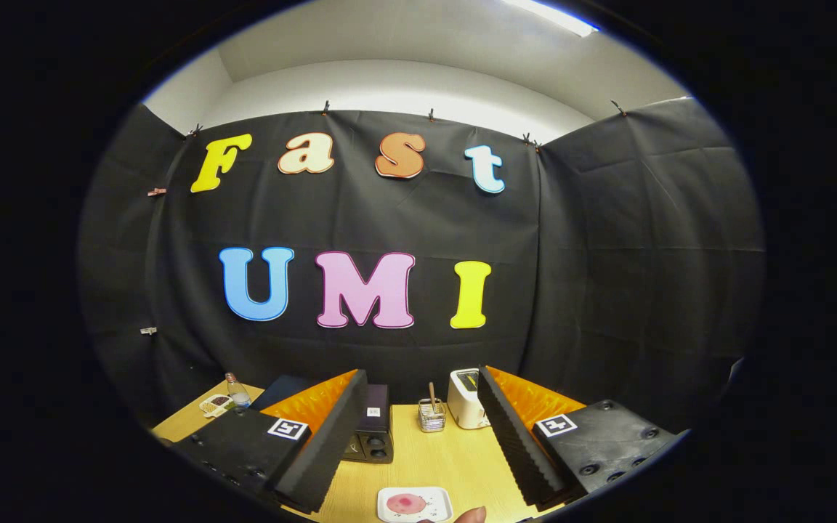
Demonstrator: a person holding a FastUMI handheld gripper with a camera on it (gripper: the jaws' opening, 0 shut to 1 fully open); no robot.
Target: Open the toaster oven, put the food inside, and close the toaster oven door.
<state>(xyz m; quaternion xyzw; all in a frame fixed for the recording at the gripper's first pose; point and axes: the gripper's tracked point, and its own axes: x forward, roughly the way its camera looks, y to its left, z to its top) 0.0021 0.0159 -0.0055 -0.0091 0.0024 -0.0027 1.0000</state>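
Note:
My gripper [418,436] is held high over the wooden table [447,457], open, with nothing between its fingers. A dark toaster oven [373,432] stands at the back of the table, partly hidden behind the left finger [320,450]; its door looks closed. Below and between the fingers lies a small white plate [414,504] with a pink piece of food [405,502] on it. A fingertip of a person [471,516] shows beside the plate.
A white pop-up toaster [465,398] stands at the back beside the right finger. A small wire holder with a stick [431,415] sits between the oven and the toaster. A clear bottle [236,391] and a small dish [216,404] stand at the far left.

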